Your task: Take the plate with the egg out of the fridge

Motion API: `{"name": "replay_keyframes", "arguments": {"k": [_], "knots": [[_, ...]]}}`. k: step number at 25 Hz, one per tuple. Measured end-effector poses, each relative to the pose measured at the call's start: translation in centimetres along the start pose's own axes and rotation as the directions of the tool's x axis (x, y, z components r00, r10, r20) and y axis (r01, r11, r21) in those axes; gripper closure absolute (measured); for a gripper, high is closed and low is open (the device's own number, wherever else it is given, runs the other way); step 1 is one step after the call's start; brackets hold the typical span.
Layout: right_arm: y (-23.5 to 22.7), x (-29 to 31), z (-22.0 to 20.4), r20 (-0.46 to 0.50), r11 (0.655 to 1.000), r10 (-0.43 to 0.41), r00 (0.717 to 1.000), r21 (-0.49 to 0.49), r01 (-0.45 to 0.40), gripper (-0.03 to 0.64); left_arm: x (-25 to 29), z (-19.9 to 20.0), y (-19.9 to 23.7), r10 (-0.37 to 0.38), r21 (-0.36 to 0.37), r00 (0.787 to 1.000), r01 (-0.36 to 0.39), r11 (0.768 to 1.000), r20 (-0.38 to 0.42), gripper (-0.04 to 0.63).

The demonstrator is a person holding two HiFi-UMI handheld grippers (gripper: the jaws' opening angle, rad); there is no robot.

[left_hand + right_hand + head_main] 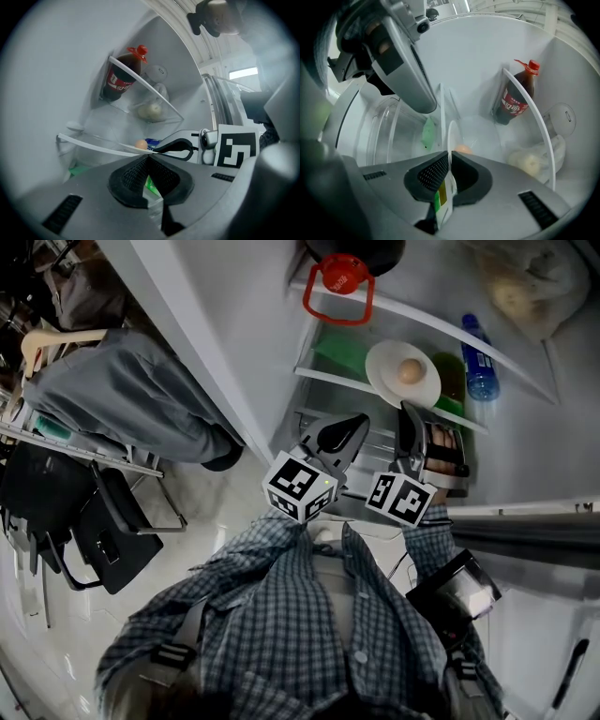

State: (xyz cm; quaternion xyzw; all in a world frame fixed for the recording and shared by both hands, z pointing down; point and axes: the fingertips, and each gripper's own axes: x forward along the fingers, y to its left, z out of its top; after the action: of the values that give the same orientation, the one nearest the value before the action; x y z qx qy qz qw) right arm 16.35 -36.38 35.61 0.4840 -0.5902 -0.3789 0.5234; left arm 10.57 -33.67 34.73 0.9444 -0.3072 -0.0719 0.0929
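A white plate (388, 381) with a brown egg (409, 371) on it rests on a glass fridge shelf (323, 377). My right gripper (410, 411) is at the plate's near edge. In the right gripper view its jaws (450, 157) are shut on the plate's rim (451, 136), with the egg (462, 149) just beyond. My left gripper (361, 420) is beside it on the left, just short of the plate. Its jaws (149, 157) are shut with nothing between the pads, level with the plate's edge (124, 149) and the egg (140, 144).
A cola bottle (342, 277) with a red cap stands on the shelf above, beside a bag of food (525, 287). A blue bottle (478, 357) is right of the plate and something green (342, 357) lies beneath the shelf. The open fridge door (187, 324) and a person's legs (122, 395) are on the left.
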Motion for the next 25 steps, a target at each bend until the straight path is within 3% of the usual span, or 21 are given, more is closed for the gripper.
{"name": "replay_keyframes", "arguments": {"k": [3, 7, 10, 13, 15, 19, 22, 25], "knots": [[0.0, -0.4, 0.1, 0.003, 1.0, -0.008, 1.0, 0.011, 0.008, 0.592, 0.3, 0.2, -0.2, -0.012, -0.009, 1.0, 0.012, 1.0, 0.009, 0.588], [0.0, -1.1, 0.4, 0.009, 0.999, -0.01, 1.0, 0.031, 0.009, 0.592, 0.6, 0.5, -0.4, -0.038, -0.079, 0.999, 0.04, 0.996, 0.033, 0.588], [0.0, -1.7, 0.5, 0.01, 1.0, -0.016, 1.0, 0.02, 0.016, 0.592, 0.9, 0.8, -0.5, -0.061, -0.18, 0.996, 0.071, 0.981, 0.064, 0.588], [0.2, -2.2, 0.7, 0.011, 0.999, -0.024, 1.0, 0.022, 0.024, 0.592, 1.2, 0.5, -0.5, -0.085, -0.316, 0.994, 0.104, 0.943, 0.071, 0.588], [0.2, -2.5, 0.7, 0.011, 0.999, -0.028, 1.0, 0.031, 0.028, 0.592, 1.4, 0.4, -0.5, -0.101, -0.422, 0.991, 0.129, 0.897, 0.089, 0.589], [0.2, -2.9, 0.7, 0.012, 0.999, -0.032, 0.999, 0.032, 0.032, 0.592, 1.5, 0.3, -0.1, -0.098, -0.623, 0.981, 0.182, 0.761, 0.167, 0.588], [0.2, -3.0, 0.7, 0.012, 0.999, -0.034, 0.999, 0.03, 0.033, 0.592, 1.5, 0.1, 0.0, -0.089, -0.71, 0.977, 0.201, 0.675, 0.192, 0.586], [0.2, -3.1, 0.6, 0.012, 0.999, -0.032, 0.999, 0.026, 0.032, 0.592, 1.5, 0.1, -0.2, -0.078, -0.783, 0.969, 0.236, 0.576, 0.234, 0.584]]}}
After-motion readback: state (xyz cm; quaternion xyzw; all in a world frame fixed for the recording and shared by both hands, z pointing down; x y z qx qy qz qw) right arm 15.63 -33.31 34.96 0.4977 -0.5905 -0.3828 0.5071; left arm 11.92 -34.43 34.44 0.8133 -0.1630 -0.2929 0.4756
